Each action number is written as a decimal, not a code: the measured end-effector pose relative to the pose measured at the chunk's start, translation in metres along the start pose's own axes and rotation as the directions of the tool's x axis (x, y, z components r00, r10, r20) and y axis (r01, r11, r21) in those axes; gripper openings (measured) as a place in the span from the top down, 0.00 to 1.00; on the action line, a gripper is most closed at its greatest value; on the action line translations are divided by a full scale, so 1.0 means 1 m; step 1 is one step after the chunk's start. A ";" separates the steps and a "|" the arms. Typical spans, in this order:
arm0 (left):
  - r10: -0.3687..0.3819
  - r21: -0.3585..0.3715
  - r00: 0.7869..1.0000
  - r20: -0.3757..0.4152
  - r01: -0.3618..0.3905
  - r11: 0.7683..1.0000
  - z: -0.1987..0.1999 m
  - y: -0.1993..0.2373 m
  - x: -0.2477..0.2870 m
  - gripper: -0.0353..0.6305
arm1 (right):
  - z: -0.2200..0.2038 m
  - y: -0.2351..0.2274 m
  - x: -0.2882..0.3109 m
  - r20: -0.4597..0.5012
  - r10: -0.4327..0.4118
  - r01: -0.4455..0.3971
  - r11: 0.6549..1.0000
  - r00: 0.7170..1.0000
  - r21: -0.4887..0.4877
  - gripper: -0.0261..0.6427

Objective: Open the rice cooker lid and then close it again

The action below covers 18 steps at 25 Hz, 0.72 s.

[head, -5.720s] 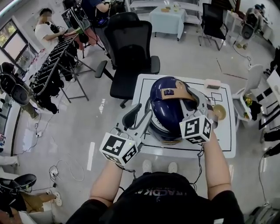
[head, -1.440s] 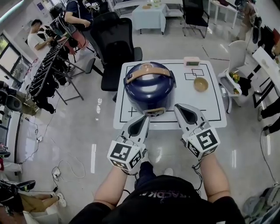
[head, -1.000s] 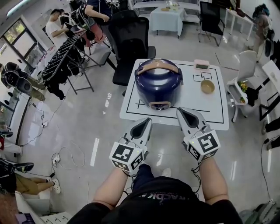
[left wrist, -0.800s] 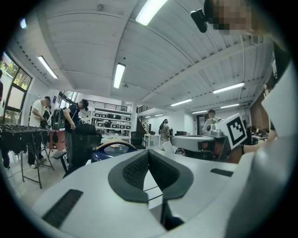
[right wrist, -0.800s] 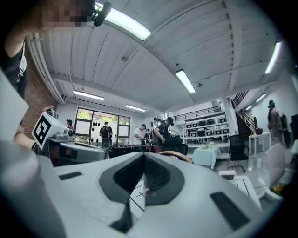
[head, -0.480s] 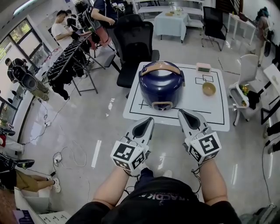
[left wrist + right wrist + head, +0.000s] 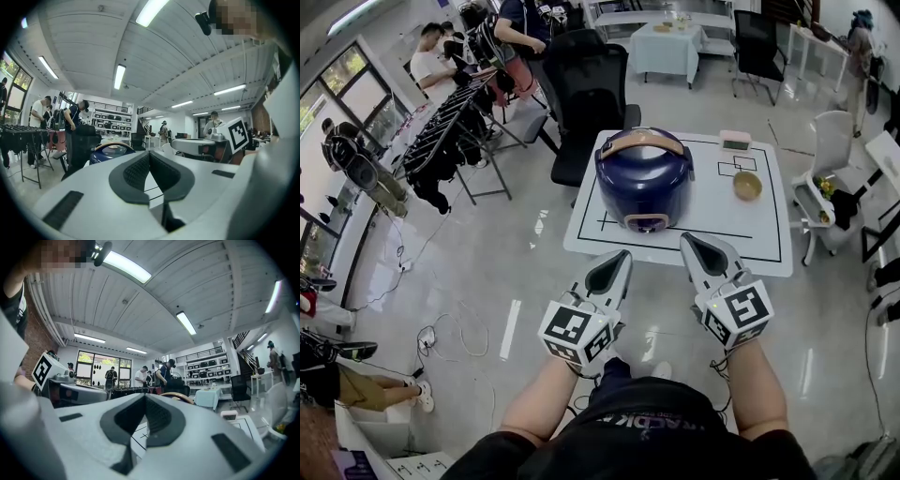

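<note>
Head view: dark blue round rice cooker stands on the left half of the white square table marked with black lines. Its lid is down, and the tan handle lies across the top. A small tan bowl sits to its right, apart from it, and a pink box lies near the far edge. Left tongs and right tongs are held side by side over the glossy floor, short of the table's near edge. They point toward the cooker and are well apart from it. A black office chair stands behind the table.

Left gripper view: the dark pads meet with no gap and nothing between them. The cooker's blue dome shows beyond the left jaw.

Right gripper view: the pads are likewise pressed together and empty. The tan handle peeks above the jaws.
</note>
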<state>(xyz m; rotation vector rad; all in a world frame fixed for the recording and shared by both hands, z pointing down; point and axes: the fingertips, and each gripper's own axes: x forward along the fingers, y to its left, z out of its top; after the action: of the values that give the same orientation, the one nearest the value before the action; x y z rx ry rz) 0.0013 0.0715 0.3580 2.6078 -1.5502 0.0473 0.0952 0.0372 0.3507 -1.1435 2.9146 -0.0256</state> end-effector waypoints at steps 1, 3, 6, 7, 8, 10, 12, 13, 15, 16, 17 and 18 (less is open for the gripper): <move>0.000 0.000 1.000 -0.002 0.000 1.000 -0.001 0.000 0.000 0.94 | -0.001 0.000 0.000 0.000 0.000 0.000 1.000 1.000 0.000 0.96; -0.002 -0.001 1.000 -0.003 0.002 1.000 -0.002 -0.001 0.000 0.94 | -0.001 0.001 -0.001 -0.002 0.001 -0.001 1.000 1.000 0.000 0.96; -0.005 -0.003 1.000 -0.001 0.005 1.000 -0.002 -0.003 0.000 0.94 | -0.001 0.002 -0.002 -0.004 0.002 -0.002 1.000 1.000 -0.004 0.96; -0.006 -0.004 1.000 0.000 0.006 1.000 -0.002 -0.003 0.000 0.94 | 0.000 0.002 -0.002 -0.004 0.002 -0.002 1.000 1.000 -0.005 0.96; -0.007 -0.004 1.000 0.002 0.007 1.000 -0.002 -0.003 0.000 0.94 | 0.000 0.003 -0.002 -0.003 0.002 -0.002 1.000 1.000 -0.007 0.96; -0.009 -0.006 1.000 0.004 0.009 1.000 -0.002 -0.004 0.000 0.94 | -0.001 0.003 -0.002 -0.003 0.000 0.000 1.000 1.000 -0.007 0.96; -0.010 -0.007 1.000 0.006 0.010 1.000 -0.002 -0.004 0.000 0.94 | -0.001 0.003 -0.003 -0.004 0.001 -0.001 1.000 1.000 -0.009 0.96; -0.010 -0.007 1.000 0.007 0.010 1.000 -0.002 -0.005 0.000 0.94 | -0.001 0.003 -0.003 -0.004 0.001 -0.001 1.000 1.000 -0.010 0.96; -0.011 -0.006 1.000 0.008 0.011 1.000 -0.001 -0.005 0.001 0.94 | 0.000 0.003 -0.002 -0.007 0.002 -0.002 1.000 1.000 -0.011 0.96; -0.011 -0.006 1.000 0.008 0.011 1.000 -0.001 -0.005 0.001 0.94 | 0.000 0.003 -0.002 -0.008 0.002 -0.002 1.000 1.000 -0.012 0.96; -0.012 -0.006 1.000 0.008 0.012 1.000 0.000 -0.004 0.001 0.94 | 0.000 0.003 -0.002 -0.009 0.002 -0.002 1.000 1.000 -0.012 0.96; -0.012 -0.005 1.000 0.008 0.012 1.000 0.001 -0.004 0.001 0.94 | 0.001 0.003 -0.001 -0.010 0.002 -0.002 1.000 1.000 -0.013 0.96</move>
<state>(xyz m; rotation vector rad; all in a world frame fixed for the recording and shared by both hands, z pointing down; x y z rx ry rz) 0.0053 0.0728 0.3572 2.6164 -1.5348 0.0322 0.0943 0.0403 0.3499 -1.1449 2.9289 -0.0116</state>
